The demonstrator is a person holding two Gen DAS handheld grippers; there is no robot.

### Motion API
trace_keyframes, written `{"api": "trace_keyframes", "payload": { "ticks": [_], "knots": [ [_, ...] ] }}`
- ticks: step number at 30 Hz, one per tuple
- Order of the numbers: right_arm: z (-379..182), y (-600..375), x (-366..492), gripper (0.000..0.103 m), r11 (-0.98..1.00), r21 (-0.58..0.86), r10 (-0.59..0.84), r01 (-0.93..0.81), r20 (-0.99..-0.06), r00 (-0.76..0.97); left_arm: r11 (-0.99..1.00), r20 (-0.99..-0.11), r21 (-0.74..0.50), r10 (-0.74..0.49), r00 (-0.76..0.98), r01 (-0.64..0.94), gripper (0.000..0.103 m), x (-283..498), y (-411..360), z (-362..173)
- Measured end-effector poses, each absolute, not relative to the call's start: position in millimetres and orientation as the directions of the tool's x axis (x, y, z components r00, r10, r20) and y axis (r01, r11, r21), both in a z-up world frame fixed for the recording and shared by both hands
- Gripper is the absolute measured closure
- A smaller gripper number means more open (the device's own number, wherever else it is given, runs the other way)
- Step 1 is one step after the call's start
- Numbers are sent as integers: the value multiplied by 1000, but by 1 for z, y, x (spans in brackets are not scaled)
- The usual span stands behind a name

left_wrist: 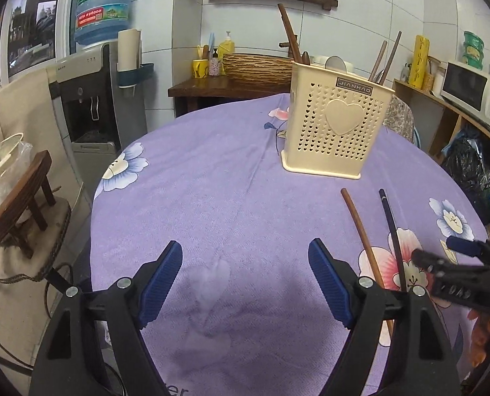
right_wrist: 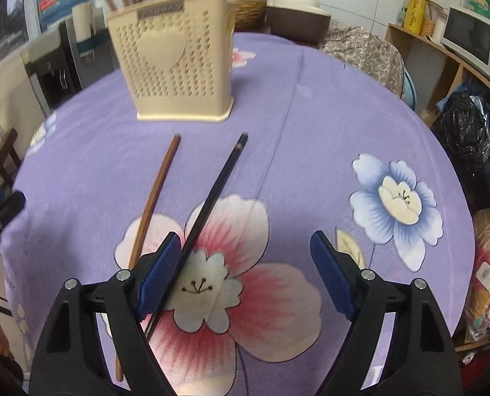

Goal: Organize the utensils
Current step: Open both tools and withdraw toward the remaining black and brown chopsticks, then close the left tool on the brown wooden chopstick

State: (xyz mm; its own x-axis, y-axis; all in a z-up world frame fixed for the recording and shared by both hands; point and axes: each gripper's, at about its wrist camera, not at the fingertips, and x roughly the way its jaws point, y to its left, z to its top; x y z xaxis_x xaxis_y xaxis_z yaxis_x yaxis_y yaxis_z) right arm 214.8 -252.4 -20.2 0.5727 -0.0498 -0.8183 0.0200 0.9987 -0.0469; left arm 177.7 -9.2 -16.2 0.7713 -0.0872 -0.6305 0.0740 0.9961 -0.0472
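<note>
A cream perforated utensil holder stands upright on the purple flowered tablecloth, already carrying several wooden-handled pieces. Two loose chopsticks lie flat on the cloth on the near side of the holder, apart from it: a brown chopstick to its left and a dark chopstick beside that, their far tips spread and both pointing toward the holder's base. The right gripper is spread wide and holds nothing; its left pad sits just at the dark chopstick, which passes beneath or against that pad rather than midway between the jaws, and contact cannot be confirmed. The left gripper is likewise spread wide and empty, hovering over bare cloth to the left of the holder and nearer the viewer, well apart from both sticks. Risks as judged: closing the right jaws from this offset would push the dark chopstick sideways or roll it toward the brown one instead of pinching it. A thin stick lying flat on soft cloth offers little to bite, so the pads may gather fabric and drag the cloth, which could shift the holder. A grip near the end would leave the long stick swinging, liable to strike the holder's rim and tip the light basket.
</note>
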Motion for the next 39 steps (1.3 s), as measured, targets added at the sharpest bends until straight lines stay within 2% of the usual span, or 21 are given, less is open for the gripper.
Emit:
{"api": "trace_keyframes", "payload": {
  "ticks": [7, 11, 19, 24, 26, 30, 33, 39],
  "knots": [
    [-35, -232, 215, 21, 996, -87, -93, 38, -849, 520, 996, -635, -51, -87, 768, 70, 25, 177, -11, -19],
    [-36, -229, 216, 17, 992, -117, -127, 52, -858, 497, 996, -637, -50, -93, 765, 79, 25, 177, -14, -19],
    [-32, -274, 210, 16, 973, -204, -229, 105, -850, 474, 992, -647, -37, -113, 754, 117, 25, 175, -28, -21],
    [-33, -289, 207, 16, 990, -111, -141, 89, -855, 499, 988, -661, -56, -145, 736, 145, 25, 177, -39, -25],
    [-29, -291, 204, 16, 998, -39, -65, 59, -836, 545, 982, -673, -72, -178, 718, 176, 25, 179, -47, -26],
    [-20, -310, 199, 16, 993, 38, -38, 113, -795, 605, 963, -693, -132, -260, 672, 237, 36, 189, -65, -25],
    [-15, -323, 198, 16, 985, 101, -9, 142, -782, 623, 952, -716, -126, -282, 639, 278, 47, 203, -89, -30],
    [-11, -329, 195, 16, 988, 93, -6, 121, -770, 638, 949, -762, -127, -279, 585, 287, 65, 237, -126, -45]
  ]
}}
